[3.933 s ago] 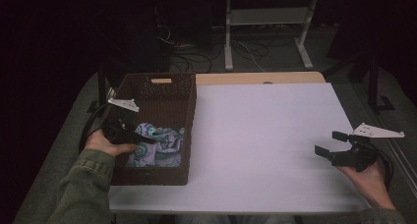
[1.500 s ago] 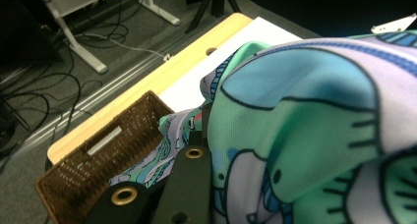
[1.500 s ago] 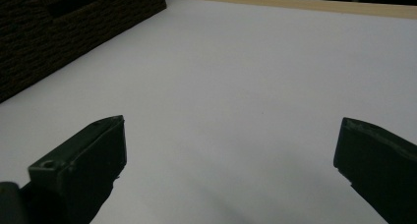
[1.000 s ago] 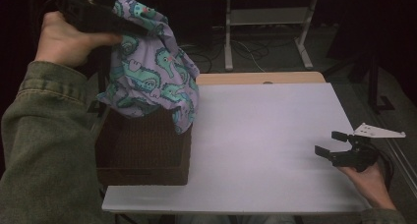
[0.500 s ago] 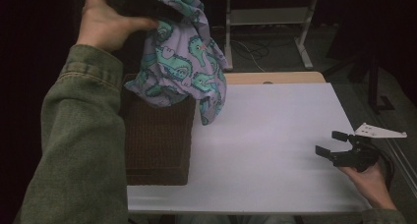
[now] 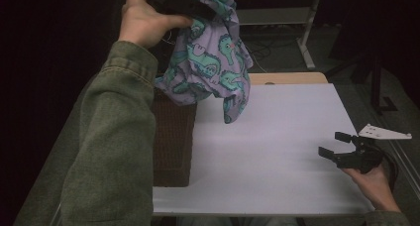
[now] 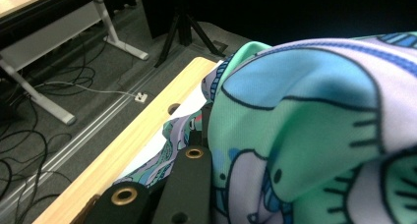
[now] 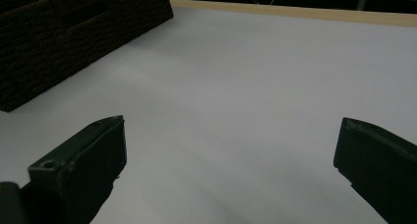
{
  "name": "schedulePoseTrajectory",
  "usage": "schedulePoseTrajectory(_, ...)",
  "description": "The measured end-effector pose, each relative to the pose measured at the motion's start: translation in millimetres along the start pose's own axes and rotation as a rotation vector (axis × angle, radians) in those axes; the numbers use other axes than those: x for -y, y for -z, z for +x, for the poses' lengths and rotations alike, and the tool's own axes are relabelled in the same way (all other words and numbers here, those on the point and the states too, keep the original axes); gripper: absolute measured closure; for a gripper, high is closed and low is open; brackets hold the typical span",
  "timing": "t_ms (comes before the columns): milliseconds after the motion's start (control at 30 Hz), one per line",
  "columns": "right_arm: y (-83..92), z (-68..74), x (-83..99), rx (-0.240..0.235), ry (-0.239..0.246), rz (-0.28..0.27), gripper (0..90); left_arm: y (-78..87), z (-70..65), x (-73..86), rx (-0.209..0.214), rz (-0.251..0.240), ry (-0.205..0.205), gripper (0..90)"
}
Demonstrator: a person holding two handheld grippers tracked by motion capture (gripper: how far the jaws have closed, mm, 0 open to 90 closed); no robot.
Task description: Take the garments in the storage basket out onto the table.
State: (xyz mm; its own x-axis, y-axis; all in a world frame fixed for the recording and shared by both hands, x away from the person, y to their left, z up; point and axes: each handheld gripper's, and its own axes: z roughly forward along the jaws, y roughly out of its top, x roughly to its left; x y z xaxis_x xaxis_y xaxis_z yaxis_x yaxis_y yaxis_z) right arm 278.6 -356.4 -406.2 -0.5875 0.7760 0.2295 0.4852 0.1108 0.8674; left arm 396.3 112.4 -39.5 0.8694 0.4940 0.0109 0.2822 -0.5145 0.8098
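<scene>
The left gripper (image 6: 190,5) clamps a seahorse-print cloth (image 6: 210,57) above the desk's (image 6: 277,151) left edge; the right gripper (image 6: 338,145) rests wide-jawed near its right edge.

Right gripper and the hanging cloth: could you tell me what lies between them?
Nothing: between the right gripper and the cloth, the high view shows bare white table.

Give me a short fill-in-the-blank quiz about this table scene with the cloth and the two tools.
1. The left tool holds a patterned ____ up in the air.
2. The cloth hangs partly over a dark woven ____.
3. The right tool rests at the table's right edge with its jaws ____.
4. The person's left sleeve is ____ in colour.

Missing words: cloth; basket; open; green
</scene>
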Motion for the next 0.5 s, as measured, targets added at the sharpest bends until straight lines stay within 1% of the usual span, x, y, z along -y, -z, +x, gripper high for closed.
schedulePoseTrajectory(33,0.1,0.1,0.0,0.000,-0.001,0.001,0.0,-3.7,-0.7,-1.4,0.004,-0.003,-0.003,82.9)
schedulePoseTrajectory(167,0.1,0.1,-0.1,-0.003,0.005,-0.001,0.0,-14.8,-3.0,-5.4,0.009,-0.031,0.008,82.9)
schedulePoseTrajectory(233,0.1,0.4,-0.1,-0.002,0.005,-0.001,0.0,-19.9,-3.5,-6.8,0.007,-0.037,0.004,82.9)
schedulePoseTrajectory(267,0.1,0.6,0.0,-0.003,0.005,0.001,0.0,-22.8,-3.6,-7.2,0.014,-0.040,0.008,82.9)
schedulePoseTrajectory(333,0.1,1.0,-0.1,-0.003,0.006,0.003,0.0,-28.8,-4.6,-8.2,0.008,-0.040,0.007,82.9)
schedulePoseTrajectory(367,0.1,1.0,-0.1,-0.003,0.006,0.003,0.0,-28.8,-4.6,-8.2,0.008,-0.040,0.007,82.9)
schedulePoseTrajectory(433,0.2,1.4,-0.2,-0.003,0.012,0.004,0.0,-38.0,-5.0,-8.9,0.015,-0.050,0.005,82.9)
schedulePoseTrajectory(500,0.2,1.4,-0.1,-0.003,0.013,0.004,0.0,-43.7,-5.2,-9.1,0.012,-0.054,0.005,82.9)
